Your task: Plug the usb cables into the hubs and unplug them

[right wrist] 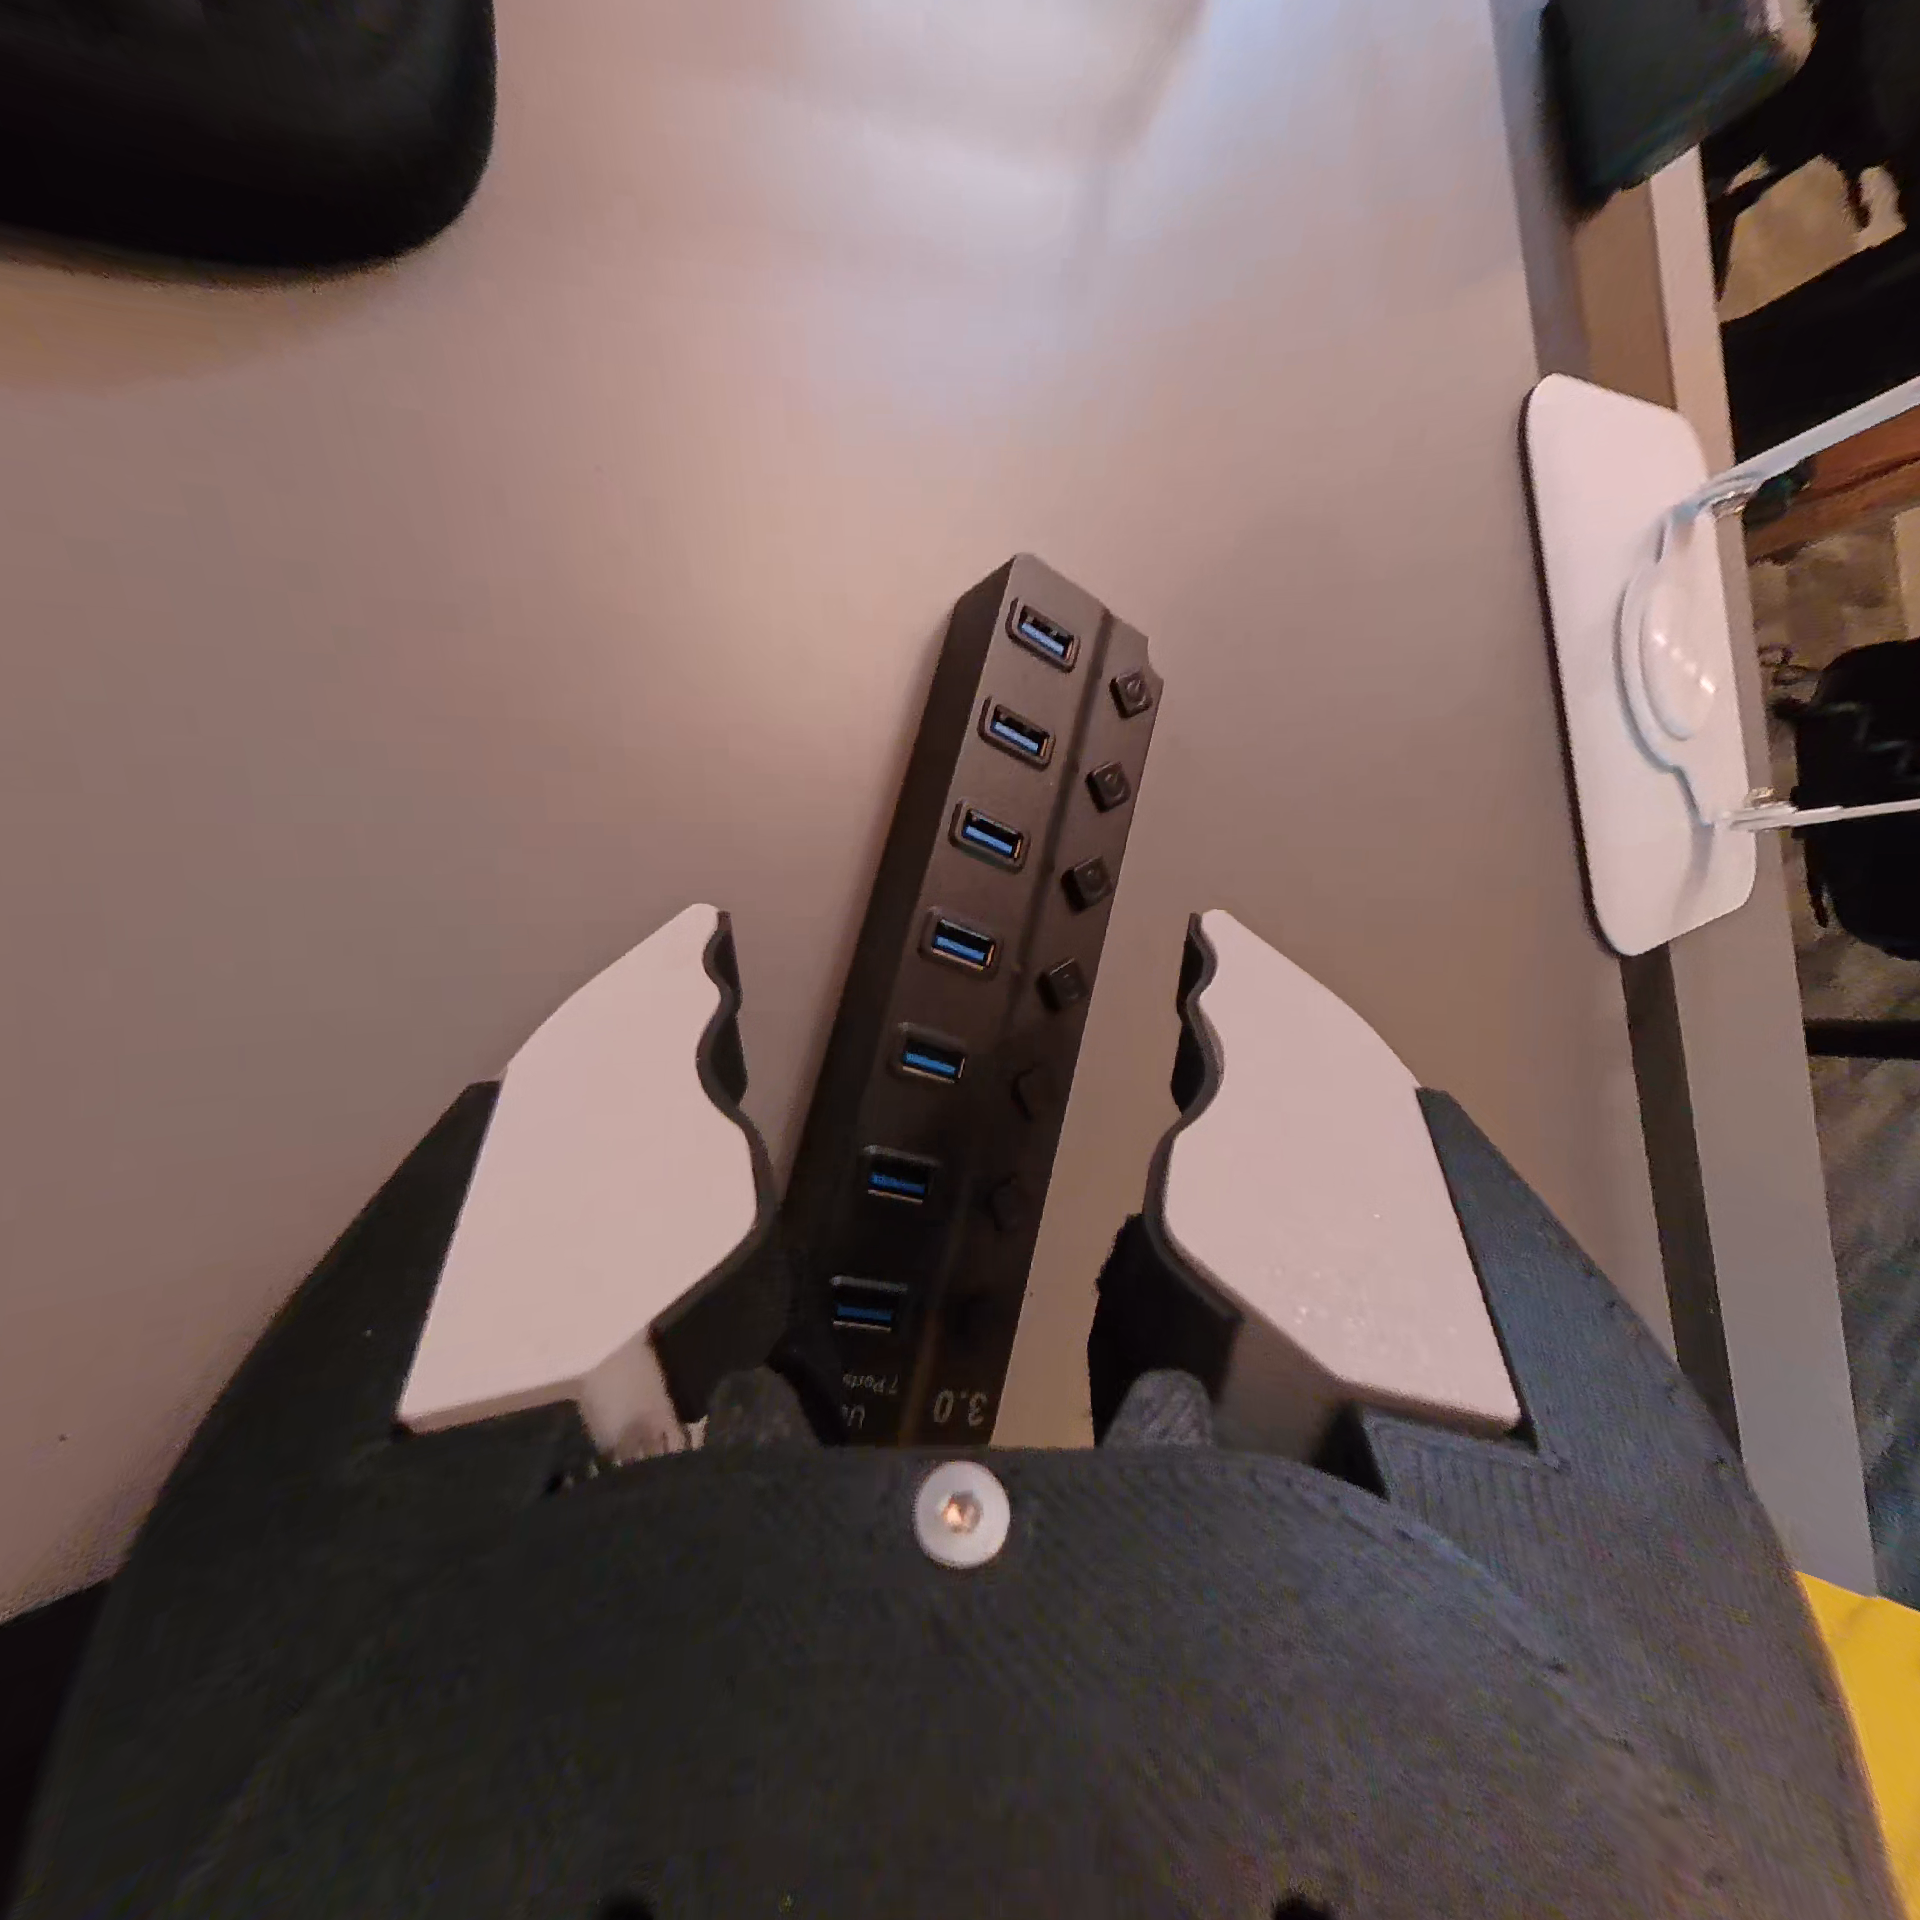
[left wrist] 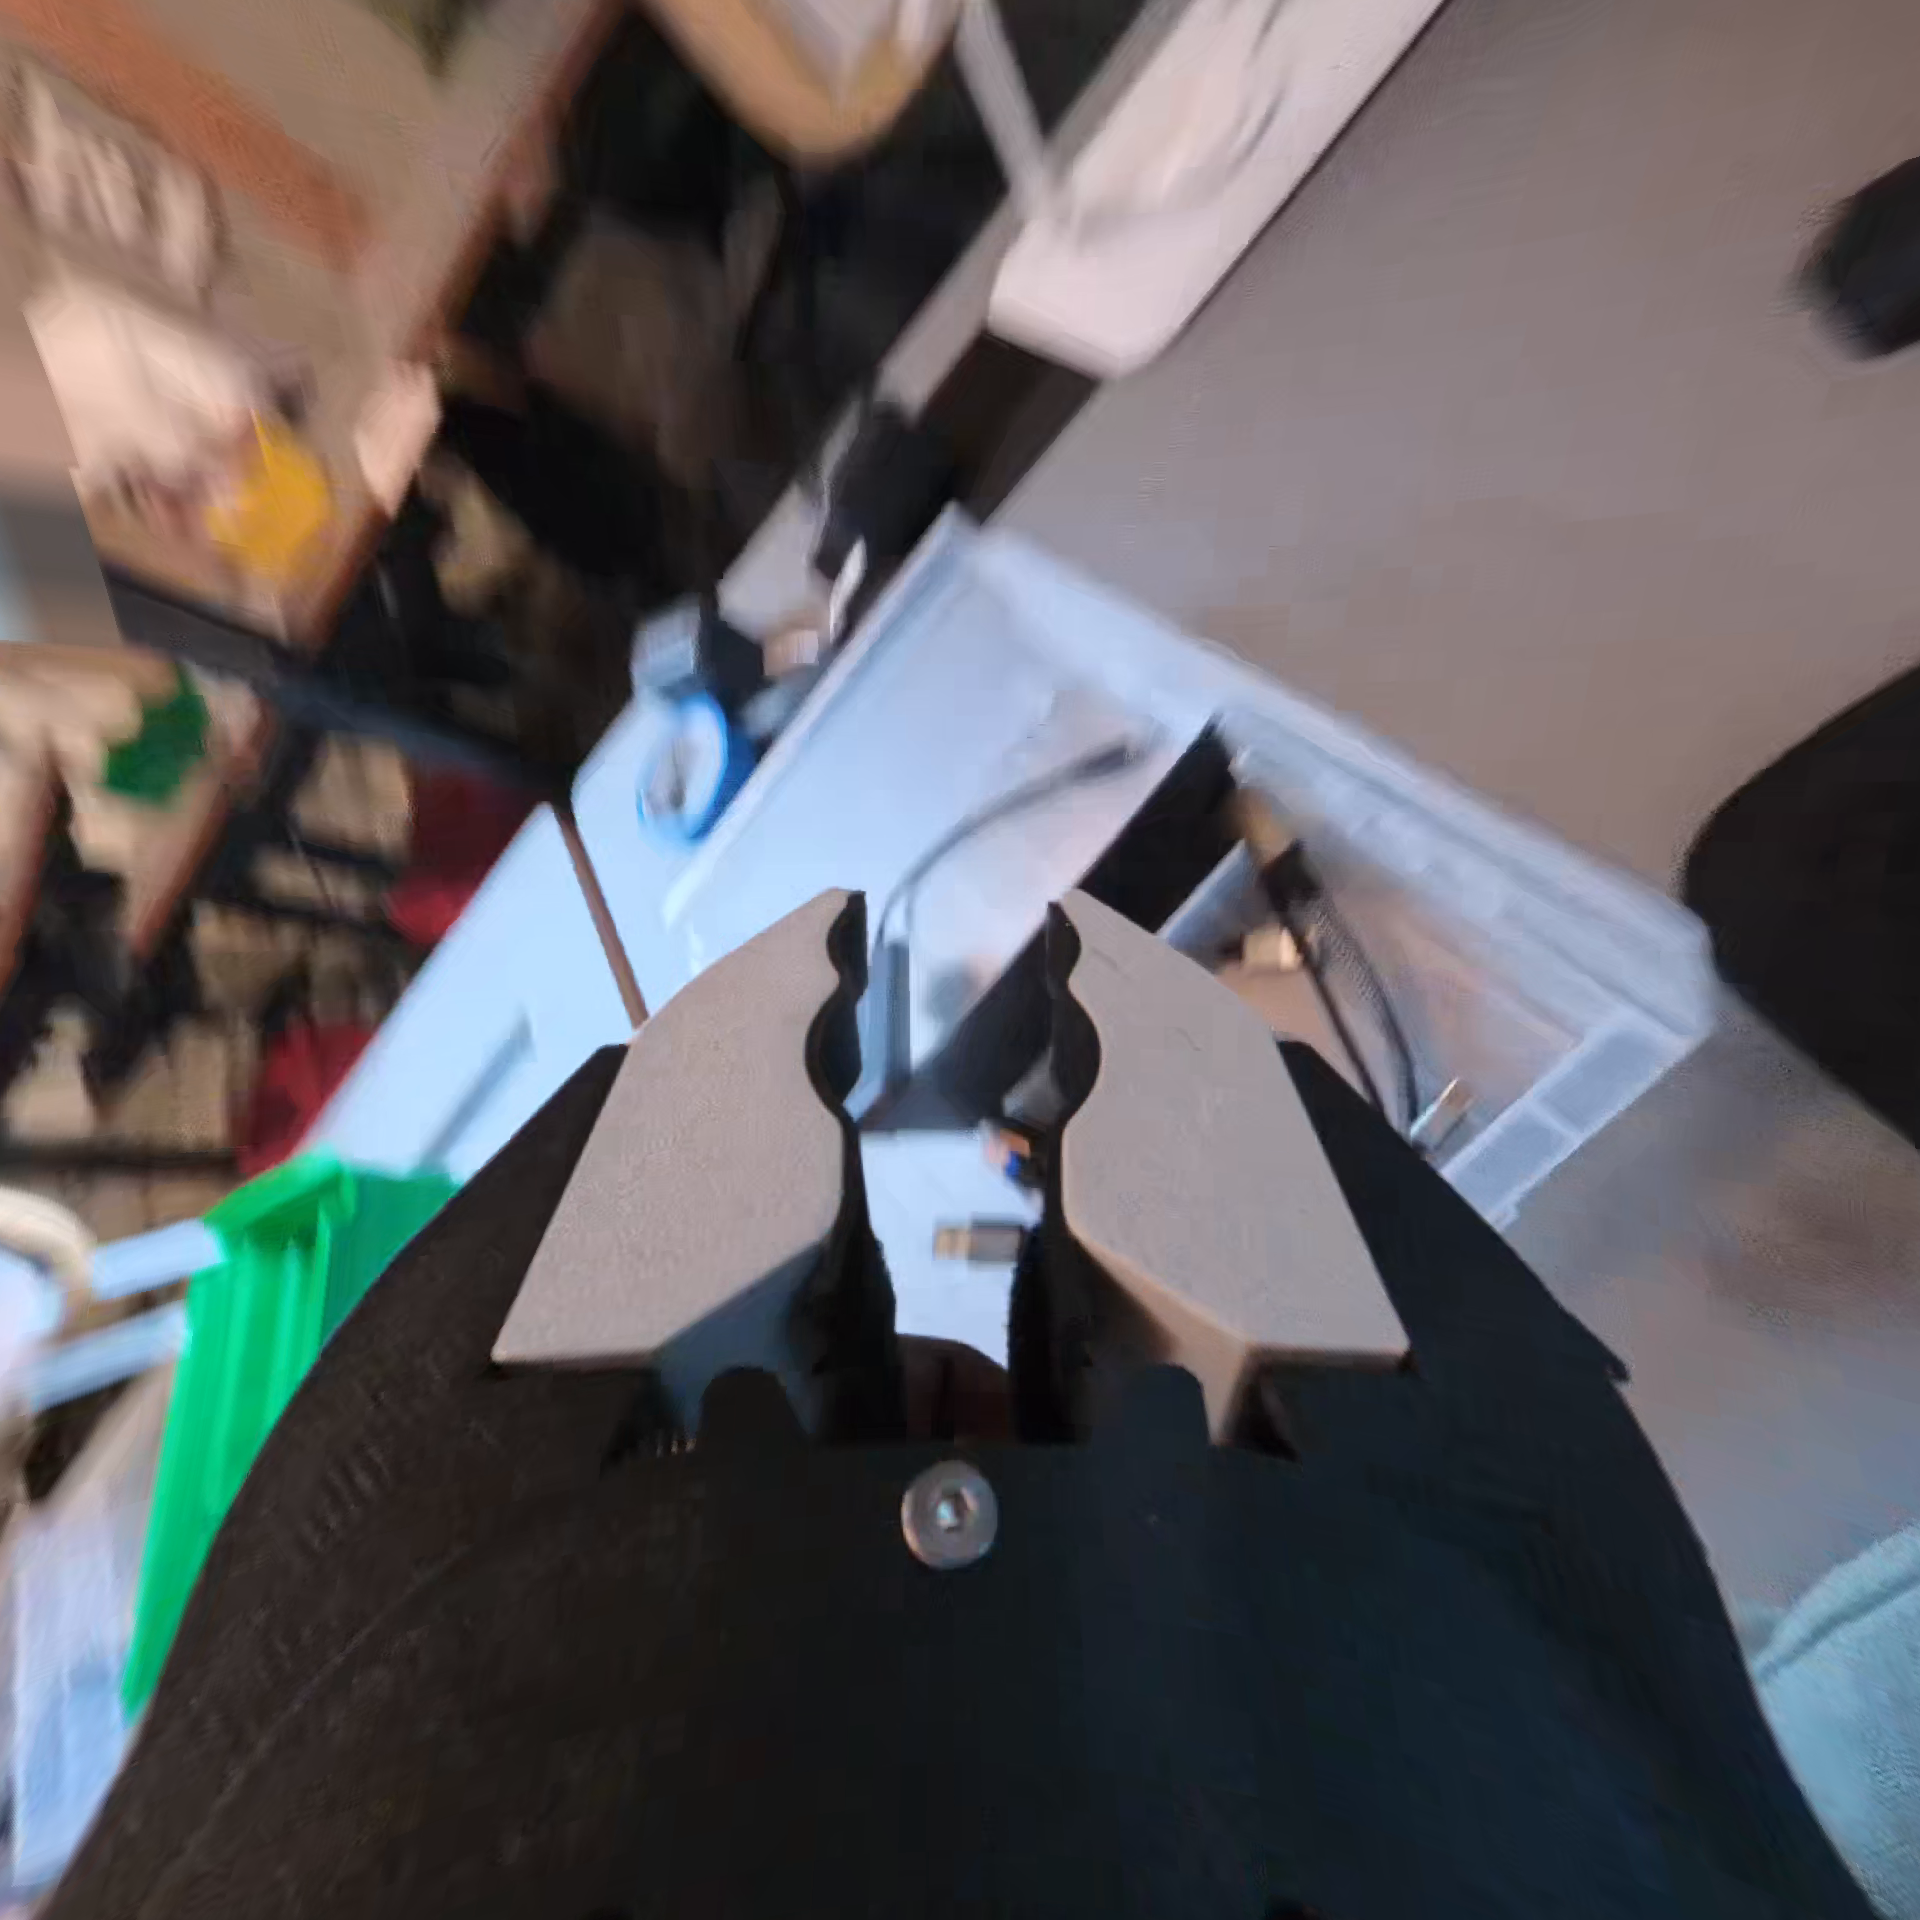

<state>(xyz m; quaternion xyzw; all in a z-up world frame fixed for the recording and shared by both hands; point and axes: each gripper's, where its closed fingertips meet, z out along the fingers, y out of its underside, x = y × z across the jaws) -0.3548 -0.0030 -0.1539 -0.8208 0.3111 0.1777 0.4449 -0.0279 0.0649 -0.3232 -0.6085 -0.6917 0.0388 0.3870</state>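
Fingers of the right gripper (right wrist: 961,920) are being held wide, empty, straddling the black hub (right wrist: 971,997) lying on the worktop (right wrist: 623,520). Left gripper (left wrist: 956,914) fingers are being kept narrow, empty, aimed at the clear bin (left wrist: 1455,904) where cables (left wrist: 987,831) are lying. The hub should be pinned squarely before plugging.

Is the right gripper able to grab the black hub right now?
Probably yes. The right gripper is open, the hub lies between its fingers on the table, and nothing blocks it.
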